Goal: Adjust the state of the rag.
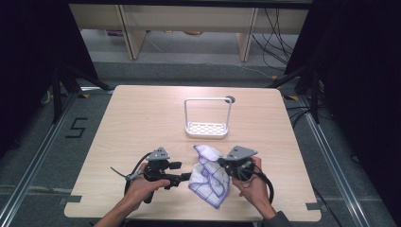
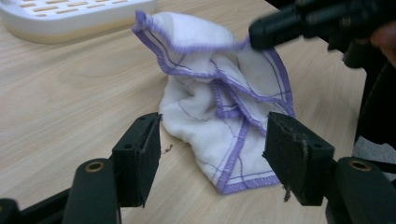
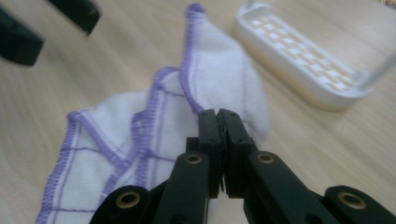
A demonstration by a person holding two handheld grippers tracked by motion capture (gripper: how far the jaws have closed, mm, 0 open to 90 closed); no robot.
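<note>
A white cloth with purple hems and a purple grid (image 1: 211, 176) lies crumpled near the table's front edge, between my two grippers. My right gripper (image 1: 220, 164) is shut on an upper fold of the cloth (image 3: 219, 84), its jaws pressed together on the purple hem (image 3: 218, 116). That corner is lifted off the wood, and the left gripper view has the right gripper (image 2: 261, 32) pinching it. My left gripper (image 1: 187, 178) stands open to the left of the cloth. Its jaws (image 2: 215, 128) are spread apart, with the cloth's lower part (image 2: 219, 93) ahead of them and untouched.
A white slotted rack with a tall loop handle (image 1: 207, 128) stands on the wooden table (image 1: 142, 118) just behind the cloth, its base visible in both gripper views (image 2: 70, 18) (image 3: 299, 60). Dark floor, cables and shelving lie beyond the table.
</note>
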